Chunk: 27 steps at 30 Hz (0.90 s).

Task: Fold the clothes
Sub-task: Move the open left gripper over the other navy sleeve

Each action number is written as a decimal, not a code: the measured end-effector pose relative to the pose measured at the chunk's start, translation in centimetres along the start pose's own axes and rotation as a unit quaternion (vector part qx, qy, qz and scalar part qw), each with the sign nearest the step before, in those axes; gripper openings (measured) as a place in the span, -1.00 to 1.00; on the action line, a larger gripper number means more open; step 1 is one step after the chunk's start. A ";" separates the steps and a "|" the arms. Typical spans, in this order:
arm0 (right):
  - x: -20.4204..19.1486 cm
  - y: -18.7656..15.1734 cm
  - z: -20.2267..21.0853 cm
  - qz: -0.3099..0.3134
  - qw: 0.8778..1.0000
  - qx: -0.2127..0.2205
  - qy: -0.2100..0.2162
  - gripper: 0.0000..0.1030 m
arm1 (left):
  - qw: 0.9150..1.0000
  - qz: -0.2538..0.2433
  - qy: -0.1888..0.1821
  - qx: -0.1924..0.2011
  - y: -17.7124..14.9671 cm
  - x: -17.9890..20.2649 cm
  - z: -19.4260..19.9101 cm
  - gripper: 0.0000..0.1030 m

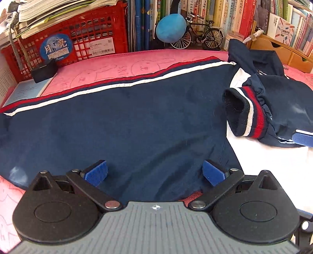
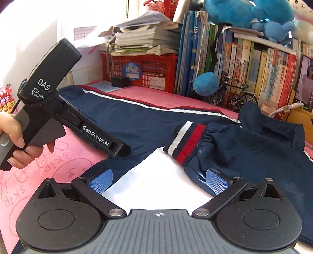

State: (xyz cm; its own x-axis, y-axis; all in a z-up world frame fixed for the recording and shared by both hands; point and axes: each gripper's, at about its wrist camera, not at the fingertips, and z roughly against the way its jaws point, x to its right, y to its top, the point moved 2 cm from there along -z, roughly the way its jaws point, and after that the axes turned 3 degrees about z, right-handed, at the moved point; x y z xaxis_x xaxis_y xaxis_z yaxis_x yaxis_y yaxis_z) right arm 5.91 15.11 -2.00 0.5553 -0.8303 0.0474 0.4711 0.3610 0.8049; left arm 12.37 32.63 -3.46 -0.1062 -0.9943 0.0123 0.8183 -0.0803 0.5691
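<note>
Pink towelling (image 1: 121,64) covers the desk; a navy jacket (image 1: 137,121) with red and white stripes lies spread across the middle of both frames, its white lining showing at lower right. Books (image 1: 234,17) and a red crate (image 1: 93,37) line the back, with a blue plush ball (image 1: 170,27) and a model bicycle (image 1: 207,35) before them. The left tool (image 1: 154,173) is released, its pads wide apart over the navy cloth; the right tool (image 2: 159,183) is likewise spread wide, its right pad touching the sleeve just below the striped cuff (image 2: 185,144). A hand (image 2: 17,140) at the left edge grips the left tool's handle.
</note>
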 end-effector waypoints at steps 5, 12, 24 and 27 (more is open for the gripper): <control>-1.1 1.3 -3.0 0.017 1.000 -0.011 0.003 1.00 | 1.000 -0.004 0.026 0.009 0.2 -0.2 -0.1 1.00; -3.0 0.7 -5.1 0.056 0.998 -0.024 -0.025 1.00 | 1.000 0.005 0.010 0.003 0.7 -0.8 -0.6 1.00; -2.0 0.5 -5.5 0.010 0.999 -0.040 -0.002 0.99 | 0.999 0.042 0.031 -0.005 5.7 -1.8 -4.2 1.00; -2.1 0.4 -5.7 0.006 0.999 -0.041 0.001 1.00 | 0.998 0.056 0.035 -0.001 7.2 -2.4 -5.3 1.00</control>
State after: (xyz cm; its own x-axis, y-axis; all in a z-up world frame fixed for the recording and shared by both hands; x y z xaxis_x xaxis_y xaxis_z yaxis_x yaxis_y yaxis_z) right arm 8.83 19.41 -5.10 0.5629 -0.8246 0.0554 0.5185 0.4045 0.7533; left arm 21.49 34.02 -3.77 0.0258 -0.9995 0.0181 0.8235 0.0316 0.5664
